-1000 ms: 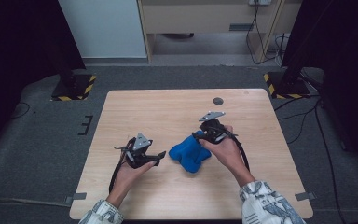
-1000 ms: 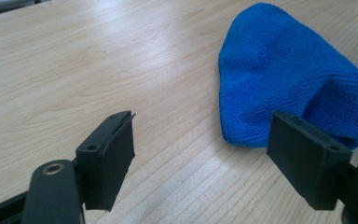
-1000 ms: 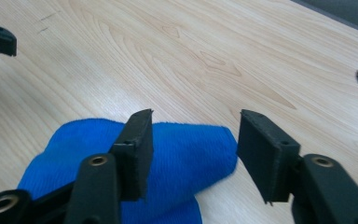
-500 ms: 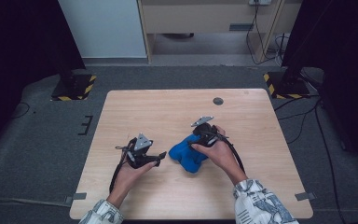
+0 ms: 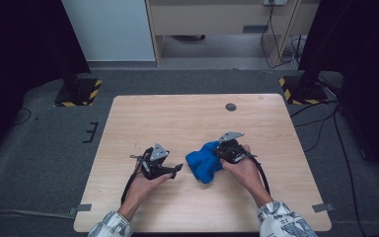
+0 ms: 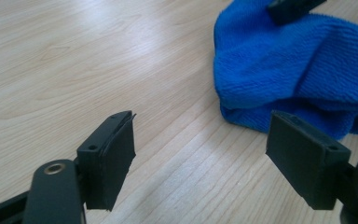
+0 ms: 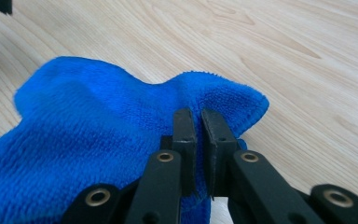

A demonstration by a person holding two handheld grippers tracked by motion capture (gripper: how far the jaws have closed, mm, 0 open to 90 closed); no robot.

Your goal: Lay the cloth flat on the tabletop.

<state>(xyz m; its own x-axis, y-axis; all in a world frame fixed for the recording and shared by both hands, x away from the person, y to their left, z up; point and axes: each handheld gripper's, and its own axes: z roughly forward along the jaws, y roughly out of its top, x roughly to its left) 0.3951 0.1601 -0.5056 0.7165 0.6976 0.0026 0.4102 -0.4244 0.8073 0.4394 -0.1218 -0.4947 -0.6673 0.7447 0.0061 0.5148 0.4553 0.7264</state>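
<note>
Right tongs: jaws nearly together, having just been closing, with a fold of the blue cloth pinched between the pads near its upper edge.
Right tongs, high view: they sit at the cloth's right end, grey plate on top, cable trailing back along the forearm.
Left tongs: jaws stand wide apart, nothing between them, bare wood showing in the gap; the pads touch neither cloth nor counter that I can tell.
Left tongs, high view: they point right toward the cloth, just short of it, with a gap of wood between.
Blue cloth, high view: bunched in a heap on the counter, toward the near side and a little right of the middle, between the two tongs.
Blue cloth, left gripper view: terry weave, folded edge lying on the wood just beyond the right-hand jaw; the tip of the other tongs shows dark on its top edge.
Writing: none legible on the cloth or the tongs.
Right hand: wrapped round the handle, forearm coming in from the lower right, patterned sleeve at the counter's near edge.
Left hand: under its tongs, forearm angled in from the lower left.
Counter: light wood, with a small dark round spot near the far edge.
</note>
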